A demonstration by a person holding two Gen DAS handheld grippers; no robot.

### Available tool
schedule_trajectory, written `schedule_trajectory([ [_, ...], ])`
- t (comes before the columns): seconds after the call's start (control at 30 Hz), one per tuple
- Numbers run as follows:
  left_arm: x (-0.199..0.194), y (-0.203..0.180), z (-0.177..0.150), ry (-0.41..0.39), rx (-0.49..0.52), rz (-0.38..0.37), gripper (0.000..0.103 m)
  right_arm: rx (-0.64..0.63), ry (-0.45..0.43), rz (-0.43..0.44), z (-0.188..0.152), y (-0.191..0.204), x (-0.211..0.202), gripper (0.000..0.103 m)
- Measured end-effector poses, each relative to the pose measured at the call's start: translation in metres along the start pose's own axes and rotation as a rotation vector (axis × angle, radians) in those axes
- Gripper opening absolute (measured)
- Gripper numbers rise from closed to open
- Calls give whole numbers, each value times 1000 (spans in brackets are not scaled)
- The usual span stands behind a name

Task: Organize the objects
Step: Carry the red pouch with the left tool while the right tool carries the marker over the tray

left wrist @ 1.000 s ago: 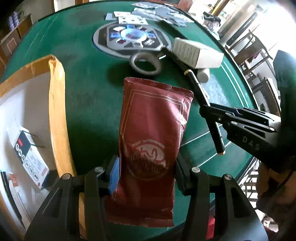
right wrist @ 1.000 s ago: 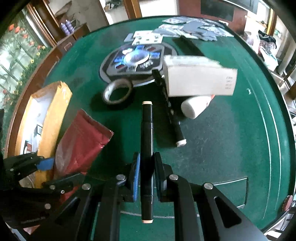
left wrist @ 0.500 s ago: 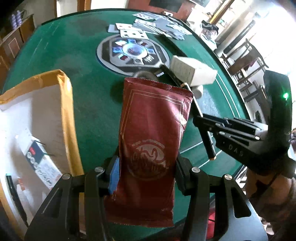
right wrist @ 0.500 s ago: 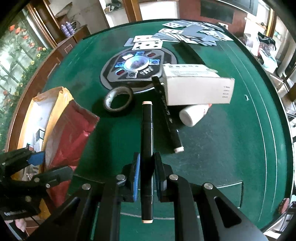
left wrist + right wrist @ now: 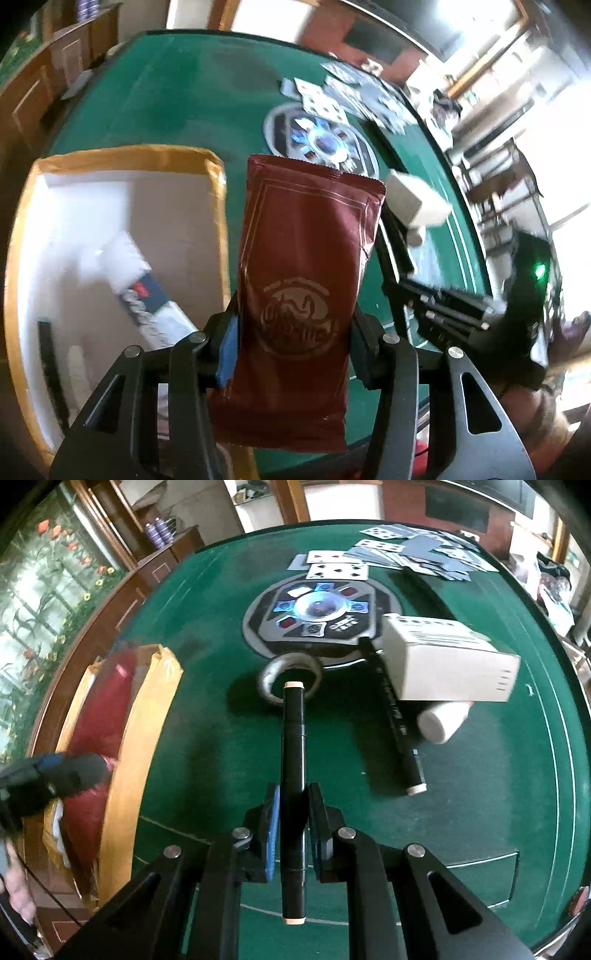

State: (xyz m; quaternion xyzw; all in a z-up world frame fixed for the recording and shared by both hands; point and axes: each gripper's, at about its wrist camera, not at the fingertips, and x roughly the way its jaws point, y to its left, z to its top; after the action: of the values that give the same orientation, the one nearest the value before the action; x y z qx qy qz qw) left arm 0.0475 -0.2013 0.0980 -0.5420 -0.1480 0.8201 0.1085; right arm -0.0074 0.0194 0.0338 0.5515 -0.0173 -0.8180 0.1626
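Note:
My left gripper (image 5: 291, 339) is shut on a dark red foil packet (image 5: 306, 280), held upright above the right edge of an open cardboard box (image 5: 218, 192) with tan flaps. In the right wrist view the red packet (image 5: 99, 716) hangs over that box (image 5: 147, 720) at the left. My right gripper (image 5: 293, 823) is shut on a black marker (image 5: 293, 746) with pale end caps, held above the green table (image 5: 221, 602). The right gripper also shows in the left wrist view (image 5: 454, 310), right of the packet.
On the table lie a tape roll (image 5: 273, 675), a second black marker (image 5: 395, 720), a white carton (image 5: 447, 664), a small white bottle (image 5: 443, 720), a round game console (image 5: 317, 616) and scattered playing cards (image 5: 399, 554). The box holds a white-and-blue package (image 5: 147, 295).
My left gripper has carried the red packet leftward, from over the green felt to the box's edge. The right gripper keeps the marker and has moved slightly forward.

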Motion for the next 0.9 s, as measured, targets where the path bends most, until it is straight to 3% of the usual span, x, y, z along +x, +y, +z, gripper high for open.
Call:
schedule_trajectory([
  [0.17, -24, 31, 8, -49, -54, 40, 49, -17, 4, 11, 0, 8, 3, 13],
  [0.53, -56, 113, 13, -81, -168, 159, 49, -34, 16, 47, 1, 26, 1, 13],
  [0.9, -41, 158, 18, -62, -220, 206, 49, -90, 23, 107, 12, 65, 0, 13],
])
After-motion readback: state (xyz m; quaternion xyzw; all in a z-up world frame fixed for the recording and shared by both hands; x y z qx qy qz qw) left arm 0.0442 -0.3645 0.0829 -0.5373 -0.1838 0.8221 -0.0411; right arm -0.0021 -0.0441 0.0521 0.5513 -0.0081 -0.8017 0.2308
